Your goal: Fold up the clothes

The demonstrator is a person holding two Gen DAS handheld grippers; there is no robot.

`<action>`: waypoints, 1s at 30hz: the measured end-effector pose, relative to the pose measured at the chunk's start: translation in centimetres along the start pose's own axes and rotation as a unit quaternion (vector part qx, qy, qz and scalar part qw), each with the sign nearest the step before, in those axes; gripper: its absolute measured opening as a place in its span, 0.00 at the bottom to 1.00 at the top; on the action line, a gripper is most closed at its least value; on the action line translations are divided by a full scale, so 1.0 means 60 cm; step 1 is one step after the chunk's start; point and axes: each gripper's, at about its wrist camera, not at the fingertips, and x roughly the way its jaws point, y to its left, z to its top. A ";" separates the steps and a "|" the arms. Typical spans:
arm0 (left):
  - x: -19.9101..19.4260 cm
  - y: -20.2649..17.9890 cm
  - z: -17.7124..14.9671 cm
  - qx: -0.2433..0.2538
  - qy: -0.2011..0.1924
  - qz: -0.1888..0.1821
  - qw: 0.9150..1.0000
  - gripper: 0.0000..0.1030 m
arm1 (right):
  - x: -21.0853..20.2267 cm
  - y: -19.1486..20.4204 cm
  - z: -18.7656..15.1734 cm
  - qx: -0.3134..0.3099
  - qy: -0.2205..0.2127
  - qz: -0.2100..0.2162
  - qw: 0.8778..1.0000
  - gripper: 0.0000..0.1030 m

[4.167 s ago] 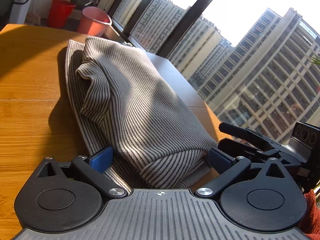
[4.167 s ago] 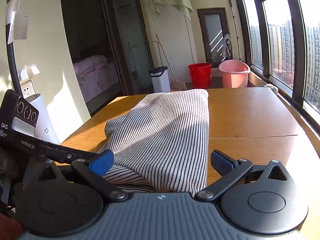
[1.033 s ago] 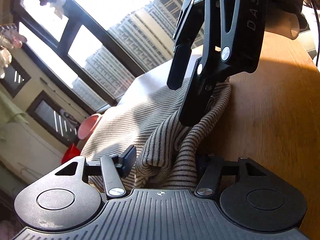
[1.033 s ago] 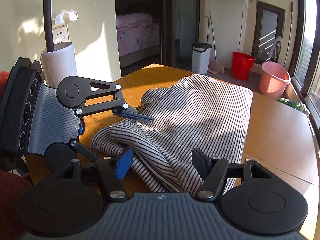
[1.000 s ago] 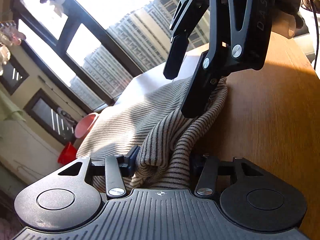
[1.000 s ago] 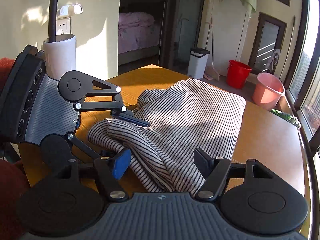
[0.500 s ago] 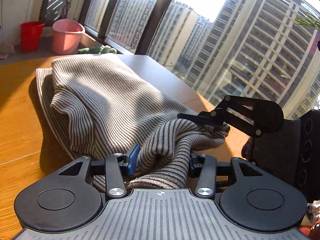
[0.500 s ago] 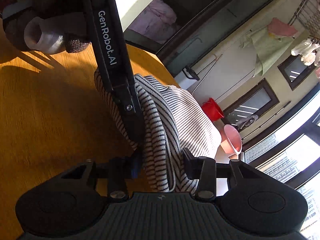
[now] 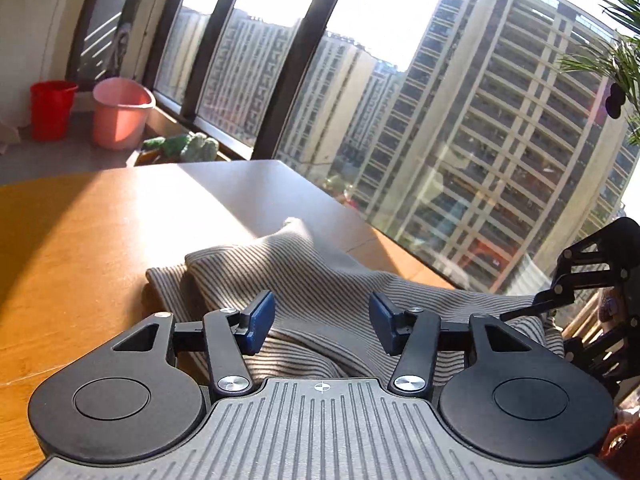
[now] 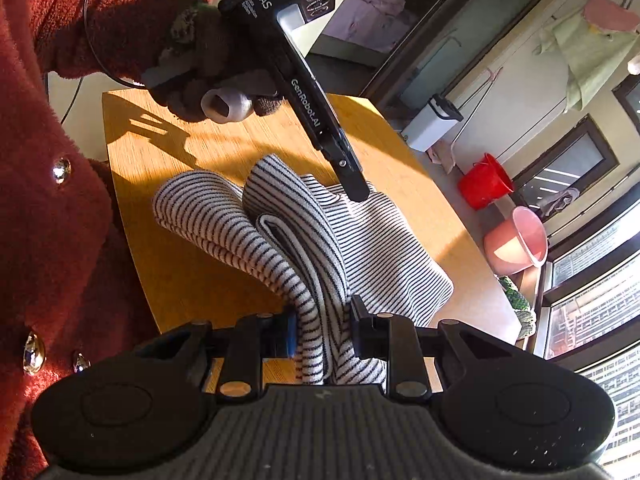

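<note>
The grey-and-dark striped garment lies bunched on the wooden table. My left gripper hovers just over its near fold; the jaws are opening and the blue pads stand apart, clear of the cloth below. In the right wrist view, my right gripper is closing, its pads pinching a thick doubled edge of the striped garment, which rises from the table into the jaws. The left gripper, seen edge-on in a gloved hand, points down at the cloth's far side. The right gripper shows at the right edge.
A pink bucket and a red bucket stand on the floor beyond the table, beside green plants under the window. A white bin is farther back. The person's red fuzzy sleeve fills the left side.
The left gripper's pads have come off the fold they squeezed and stand wider. The right gripper has shut on the garment's edge and lifted it. The garment now looks shorter and more bunched.
</note>
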 end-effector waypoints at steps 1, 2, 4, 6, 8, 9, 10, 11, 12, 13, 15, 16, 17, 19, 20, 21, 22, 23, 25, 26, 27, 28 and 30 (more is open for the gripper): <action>0.014 0.008 -0.003 -0.006 0.009 0.002 1.000 0.54 | -0.012 -0.009 0.010 0.000 -0.003 -0.002 1.000 0.23; 0.026 0.017 -0.006 -0.015 0.018 0.003 1.000 0.54 | -0.022 -0.019 0.021 -0.001 -0.008 -0.002 1.000 0.23; 0.044 0.048 -0.011 -0.053 0.032 -0.014 0.998 0.54 | -0.027 -0.047 0.043 -0.002 -0.021 0.002 1.000 0.23; 0.052 0.067 -0.016 -0.072 0.034 -0.026 0.997 0.55 | -0.006 -0.087 0.055 0.013 -0.028 0.009 0.999 0.24; 0.052 0.074 -0.017 -0.073 0.033 -0.027 0.996 0.52 | 0.032 -0.131 0.062 0.039 -0.031 0.020 0.999 0.24; 0.052 0.076 -0.018 -0.074 0.032 -0.027 0.996 0.52 | 0.056 -0.148 0.060 0.052 -0.029 0.026 0.998 0.24; 0.051 0.079 -0.018 -0.074 0.031 -0.027 0.996 0.51 | 0.086 -0.162 0.052 0.064 -0.023 0.035 0.997 0.25; 0.050 0.082 -0.019 -0.076 0.030 -0.026 0.996 0.51 | 0.118 -0.175 0.040 0.077 -0.016 0.044 0.996 0.25; 0.049 0.089 -0.021 -0.083 0.028 -0.027 0.996 0.52 | 0.147 -0.185 0.034 0.085 -0.010 0.049 0.995 0.26; 0.048 0.096 -0.023 -0.092 0.025 -0.027 0.995 0.51 | 0.181 -0.193 0.024 0.091 -0.001 0.049 0.995 0.26; 0.043 0.108 -0.027 -0.107 0.019 -0.026 0.994 0.48 | 0.239 -0.207 0.008 0.107 0.016 0.053 0.993 0.30; 0.038 0.112 -0.029 -0.114 0.016 -0.024 0.993 0.48 | 0.264 -0.217 -0.002 0.128 0.018 0.062 0.990 0.32; 0.033 0.115 -0.031 -0.120 0.013 -0.021 0.992 0.51 | 0.281 -0.229 -0.014 0.156 0.013 0.071 0.985 0.36; 0.009 0.112 -0.030 -0.108 -0.001 0.015 0.994 0.60 | 0.288 -0.255 -0.036 0.213 -0.003 0.092 0.973 0.38; -0.009 0.109 -0.026 -0.101 -0.017 0.029 0.994 0.60 | 0.287 -0.266 -0.049 0.239 -0.009 0.103 0.966 0.40; -0.029 0.107 -0.022 -0.096 -0.035 0.040 0.994 0.61 | 0.284 -0.273 -0.062 0.257 -0.015 0.109 0.960 0.41; -0.050 0.102 -0.013 -0.095 -0.058 0.042 0.993 0.63 | 0.281 -0.278 -0.077 0.274 -0.024 0.115 0.955 0.41; -0.072 0.096 -0.002 -0.095 -0.083 0.041 0.991 0.68 | 0.279 -0.281 -0.089 0.289 -0.033 0.118 0.950 0.42; -0.097 0.076 0.025 -0.078 -0.125 0.026 0.989 0.73 | 0.270 -0.277 -0.098 0.295 -0.045 0.113 0.948 0.42; -0.096 0.059 0.036 -0.065 -0.134 0.012 0.989 0.77 | 0.266 -0.274 -0.101 0.296 -0.050 0.109 0.948 0.43; -0.092 0.041 0.047 -0.051 -0.140 -0.005 0.989 0.79 | 0.261 -0.271 -0.104 0.297 -0.056 0.105 0.947 0.45; -0.084 0.026 0.054 -0.041 -0.138 -0.020 0.989 0.80 | 0.257 -0.270 -0.104 0.296 -0.061 0.102 0.948 0.45; -0.042 -0.007 0.061 -0.021 -0.126 -0.052 0.990 0.80 | 0.251 -0.271 -0.100 0.296 -0.069 0.094 0.948 0.55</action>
